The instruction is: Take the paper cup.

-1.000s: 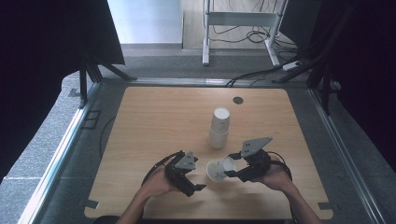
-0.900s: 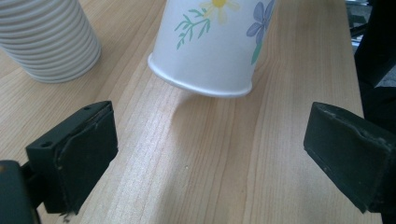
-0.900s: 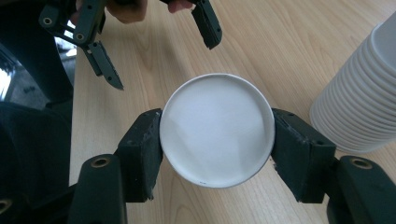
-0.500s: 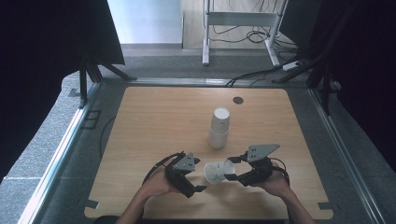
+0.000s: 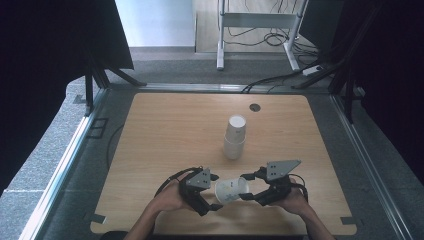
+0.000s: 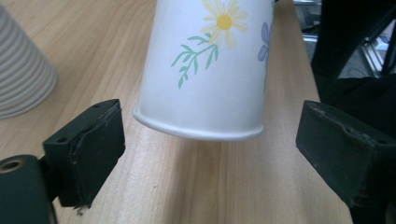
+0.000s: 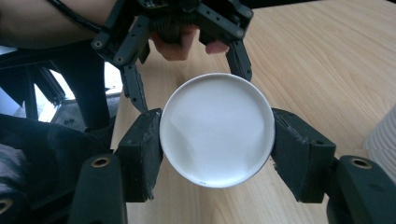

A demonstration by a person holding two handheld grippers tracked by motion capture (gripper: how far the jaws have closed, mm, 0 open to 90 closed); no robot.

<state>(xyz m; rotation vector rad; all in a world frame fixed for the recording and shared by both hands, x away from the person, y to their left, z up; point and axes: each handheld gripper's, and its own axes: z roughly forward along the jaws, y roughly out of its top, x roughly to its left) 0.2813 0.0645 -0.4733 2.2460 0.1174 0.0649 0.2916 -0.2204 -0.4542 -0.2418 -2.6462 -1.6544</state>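
While the right gripper (image 7: 217, 140) clamps the flowered cup (image 5: 231, 190) level, the left gripper (image 6: 210, 140), closing, brackets its rim untouched.

A white paper cup (image 6: 208, 70) bears a yellow daisy, a pale blue flower and green sprigs. The 2 grippers' pads (image 7: 140, 154) are black. The wooden table (image 5: 165, 135) is light tan.

A: Looks like a lab recording bay?
B: Yes. Wooden table (image 5: 165, 150) ringed by black curtains (image 5: 55, 60), metal rails beside it, cables (image 5: 270, 37) (power strip too) on grey carpet beyond its far edge.
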